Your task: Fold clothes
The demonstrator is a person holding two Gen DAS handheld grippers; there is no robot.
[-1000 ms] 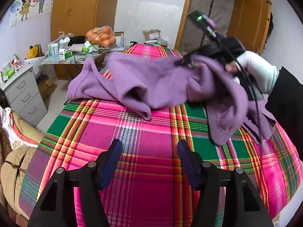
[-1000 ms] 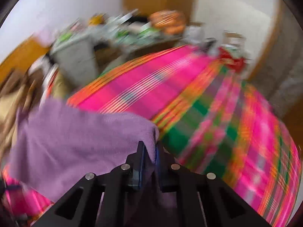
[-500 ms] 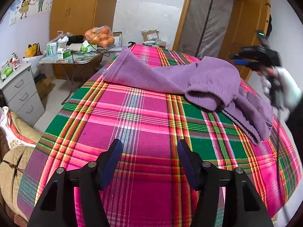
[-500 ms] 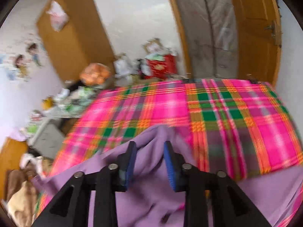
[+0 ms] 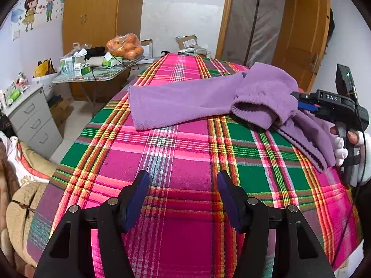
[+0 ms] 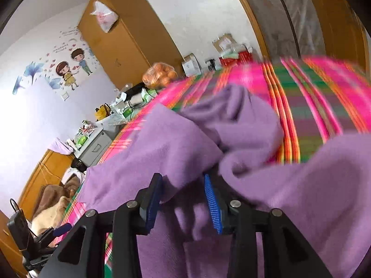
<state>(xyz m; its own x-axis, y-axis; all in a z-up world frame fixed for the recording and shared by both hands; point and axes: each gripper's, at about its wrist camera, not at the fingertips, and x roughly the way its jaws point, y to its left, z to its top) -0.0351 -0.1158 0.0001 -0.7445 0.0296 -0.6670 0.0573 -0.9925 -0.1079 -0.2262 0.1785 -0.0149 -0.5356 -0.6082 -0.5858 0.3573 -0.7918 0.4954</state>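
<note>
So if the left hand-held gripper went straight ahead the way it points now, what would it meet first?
Probably the pink and green plaid cloth covering the surface, as the left hand-held gripper, open and empty, seems angled down toward it. If it skims above, the flat purple fleece garment comes next. Depth is unclear.

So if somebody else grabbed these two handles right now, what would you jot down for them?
Left gripper: open, empty, hovering over the plaid cloth, short of the garment.
Right gripper: open, with folds of the purple garment bunched between its fingers, not clamped.
Garment: on the bed, one long part spread flat toward the left, the rest heaped at the right edge.
Done: garment laid down. No tidy fold yet.
Left: flatten the heap, then fold.
</note>
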